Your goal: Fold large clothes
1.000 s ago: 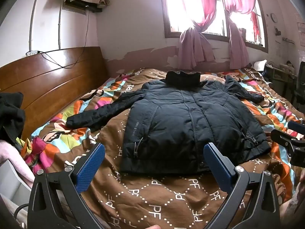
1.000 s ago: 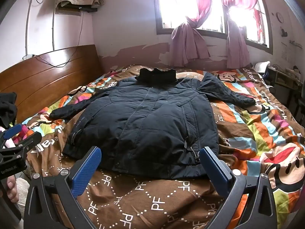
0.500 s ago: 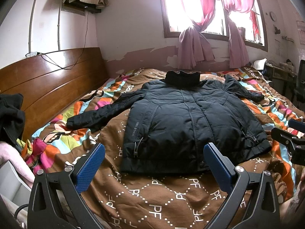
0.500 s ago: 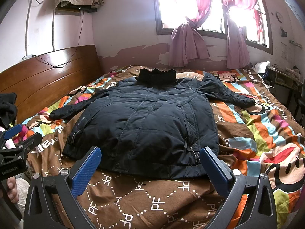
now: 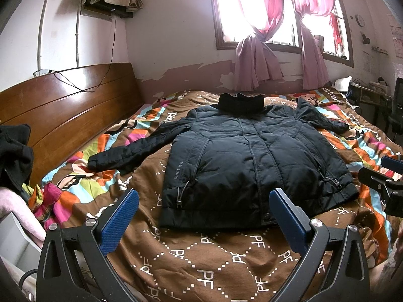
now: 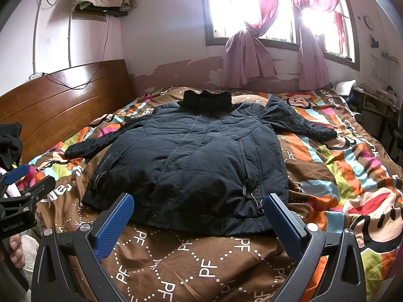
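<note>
Ahead of the ribbed blue fingers [image 5: 118, 222], a matt quilted jacket [image 5: 252, 156], seemingly nylon; printed cloth bedspread [image 5: 214, 264]; glossy wooden headboard [image 5: 63, 108].

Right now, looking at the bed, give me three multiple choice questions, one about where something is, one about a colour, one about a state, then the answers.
1. Where does the jacket lie?
A. Spread flat on the bedspread
B. Hung on the headboard
C. On the floor

2. What colour are the curtains?
A. Green
B. Pink
C. White

3. How are the two hand-held grippers set?
A. Both shut on the jacket
B. One open, one shut
C. Both open, holding nothing

Answers:
1 A, it lies with both sleeves out to the sides and its collar toward the window.
2 B, pink fabric hangs knotted at the window.
3 C, the left hand-held gripper and the right hand-held gripper both show their blue fingers spread wide short of the hem.
</note>
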`<action>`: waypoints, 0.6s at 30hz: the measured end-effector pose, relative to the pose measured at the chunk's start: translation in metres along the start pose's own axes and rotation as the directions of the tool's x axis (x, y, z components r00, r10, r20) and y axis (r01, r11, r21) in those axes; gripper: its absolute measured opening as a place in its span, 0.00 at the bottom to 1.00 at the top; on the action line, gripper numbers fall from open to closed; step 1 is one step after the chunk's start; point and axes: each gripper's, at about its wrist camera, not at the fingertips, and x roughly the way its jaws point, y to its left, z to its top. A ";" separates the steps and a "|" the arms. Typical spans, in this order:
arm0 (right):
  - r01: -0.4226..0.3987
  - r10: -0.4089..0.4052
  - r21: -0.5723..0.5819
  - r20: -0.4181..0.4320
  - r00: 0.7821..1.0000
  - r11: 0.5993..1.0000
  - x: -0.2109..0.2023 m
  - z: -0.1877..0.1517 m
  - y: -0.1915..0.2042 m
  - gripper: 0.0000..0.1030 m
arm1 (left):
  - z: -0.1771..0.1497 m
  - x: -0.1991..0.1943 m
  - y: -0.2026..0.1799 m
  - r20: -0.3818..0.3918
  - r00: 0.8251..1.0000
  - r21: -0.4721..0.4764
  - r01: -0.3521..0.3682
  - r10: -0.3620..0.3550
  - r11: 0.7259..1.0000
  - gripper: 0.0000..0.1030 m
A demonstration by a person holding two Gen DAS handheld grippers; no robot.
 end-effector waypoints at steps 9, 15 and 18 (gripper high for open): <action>-0.001 0.001 -0.001 0.000 1.000 1.000 0.000 0.000 0.000 1.00 | 0.000 0.000 -0.001 -0.001 1.000 -0.001 -0.002 0.002 1.000 0.99; -0.001 0.001 0.002 -0.002 1.000 1.000 0.001 0.000 0.000 1.00 | 0.000 0.000 -0.002 -0.002 1.000 0.001 -0.002 0.002 1.000 0.99; -0.001 0.001 0.001 -0.001 1.000 1.000 0.000 -0.001 0.000 1.00 | 0.000 0.000 -0.002 -0.002 1.000 0.001 -0.002 0.002 1.000 0.99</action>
